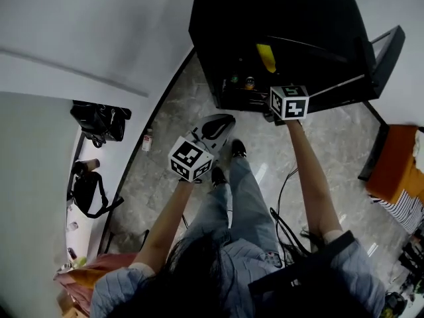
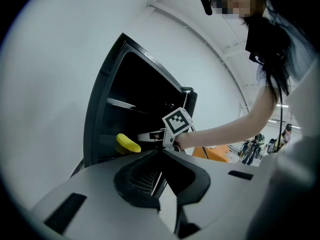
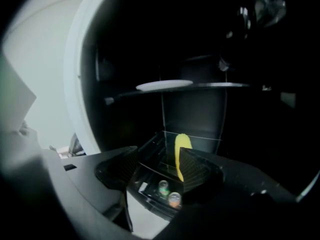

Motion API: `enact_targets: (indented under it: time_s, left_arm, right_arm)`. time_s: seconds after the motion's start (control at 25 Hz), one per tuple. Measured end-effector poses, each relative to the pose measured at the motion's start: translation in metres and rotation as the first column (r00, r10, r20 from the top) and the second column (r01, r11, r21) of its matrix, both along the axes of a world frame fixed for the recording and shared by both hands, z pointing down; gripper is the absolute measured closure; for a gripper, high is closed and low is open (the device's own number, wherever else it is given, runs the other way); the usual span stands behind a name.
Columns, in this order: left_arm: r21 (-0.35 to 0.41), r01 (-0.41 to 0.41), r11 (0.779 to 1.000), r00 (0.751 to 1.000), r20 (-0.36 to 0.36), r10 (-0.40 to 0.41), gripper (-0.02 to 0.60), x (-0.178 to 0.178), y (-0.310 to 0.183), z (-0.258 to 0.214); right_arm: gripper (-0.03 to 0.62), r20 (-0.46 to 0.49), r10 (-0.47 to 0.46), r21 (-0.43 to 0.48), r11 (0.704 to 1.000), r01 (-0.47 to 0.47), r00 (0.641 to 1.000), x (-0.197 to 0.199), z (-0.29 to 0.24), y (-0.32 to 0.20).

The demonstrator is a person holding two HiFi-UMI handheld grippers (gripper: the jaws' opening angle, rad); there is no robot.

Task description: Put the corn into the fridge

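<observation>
The corn [image 3: 182, 151] lay on a shelf inside the fridge [image 1: 278, 12], its long axis running front to back. Two small bottles [image 3: 168, 193] stood in a tray below it. The right gripper [image 3: 157, 155] was spread and empty, and the left gripper [image 2: 161, 153] was pressed together.

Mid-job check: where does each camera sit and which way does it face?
Head view: on the head, looking steeply down at the open fridge; both arms and legs show.
Left gripper view: on the left gripper, jaws shut, facing the fridge; the right forearm shows.
Right gripper view: on the right gripper, jaws apart, looking into the fridge; no body shows.
All three share the corn.
</observation>
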State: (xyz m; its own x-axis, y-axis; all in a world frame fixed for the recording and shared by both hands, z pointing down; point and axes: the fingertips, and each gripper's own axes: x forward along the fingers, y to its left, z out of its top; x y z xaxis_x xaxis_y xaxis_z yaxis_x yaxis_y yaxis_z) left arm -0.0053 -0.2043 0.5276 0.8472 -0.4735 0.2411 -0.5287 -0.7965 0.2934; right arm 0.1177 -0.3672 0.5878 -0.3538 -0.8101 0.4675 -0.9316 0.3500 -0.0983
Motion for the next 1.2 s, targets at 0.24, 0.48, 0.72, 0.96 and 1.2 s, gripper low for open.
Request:
enact_targets:
  time_s: [0.24, 0.48, 0.72, 0.96, 1.2]
  left_arm:
    - [0.030, -0.013, 0.999, 1.000, -0.019, 0.014, 0.572, -0.003, 0.011, -0.026]
    - [0.060, -0.066, 0.996, 0.997, -0.039, 0.068, 0.572, -0.006, 0.030, -0.054]
    - [0.085, -0.114, 0.990, 0.992, -0.047, 0.118, 0.572, -0.016, 0.053, -0.075]
    - [0.081, -0.147, 0.986, 0.988, -0.042, 0.151, 0.572, -0.032, 0.085, -0.083]
    - [0.095, -0.143, 0.985, 0.987, -0.065, 0.149, 0.572, -0.048, 0.108, -0.099]
  right_arm:
    - [0.326, 0.103, -0.010, 0.021, 1.000, 0.008, 0.995, -0.024, -0.035, 0.041]
    - [0.327, 0.137, -0.034, 0.044, 0.999, 0.028, 0.990, -0.052, -0.064, 0.080]
    - [0.329, 0.175, -0.029, 0.097, 0.995, 0.013, 0.984, -0.078, -0.103, 0.109]
    - [0.352, 0.224, 0.008, 0.112, 0.993, -0.034, 0.974, -0.088, -0.131, 0.149]
    - [0.398, 0.231, 0.034, 0.136, 0.988, -0.067, 0.972, -0.098, -0.154, 0.191]
